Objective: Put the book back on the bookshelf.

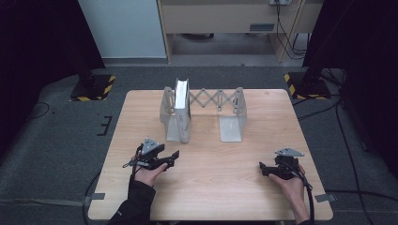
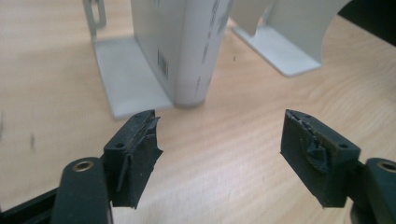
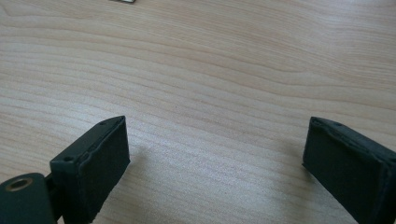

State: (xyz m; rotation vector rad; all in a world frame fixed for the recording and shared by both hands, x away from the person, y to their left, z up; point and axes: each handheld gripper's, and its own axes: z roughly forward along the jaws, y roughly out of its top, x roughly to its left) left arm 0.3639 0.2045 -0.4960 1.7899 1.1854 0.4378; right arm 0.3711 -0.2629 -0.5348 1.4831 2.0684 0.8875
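Pale wood grain runs across the table (image 1: 211, 187), which stands on dark grey carpet (image 1: 56, 140) in front of a light wooden cabinet (image 1: 225, 18). Toward the far side of the tabletop sits an expanding metal book rack (image 1: 206, 112), its two grey end plates joined by a scissor lattice. A single white book (image 1: 183, 110) stands upright against the rack's left plate, spine toward the person; seen from the left gripper view, the book (image 2: 187, 51) rests on that plate's flat foot. Well short of the rack, the left gripper (image 1: 171, 157) lies in a hand (image 1: 148, 174) with a dark sleeve, jaws spread wide around nothing, their pads (image 2: 135, 158) ragged and pointing toward the book. At the near right of the table, well apart from the rack, the right gripper (image 1: 265, 168) sits in the other hand (image 1: 288, 187), jaws likewise wide apart and empty, its smooth pads (image 3: 100, 168) low over bare wood.
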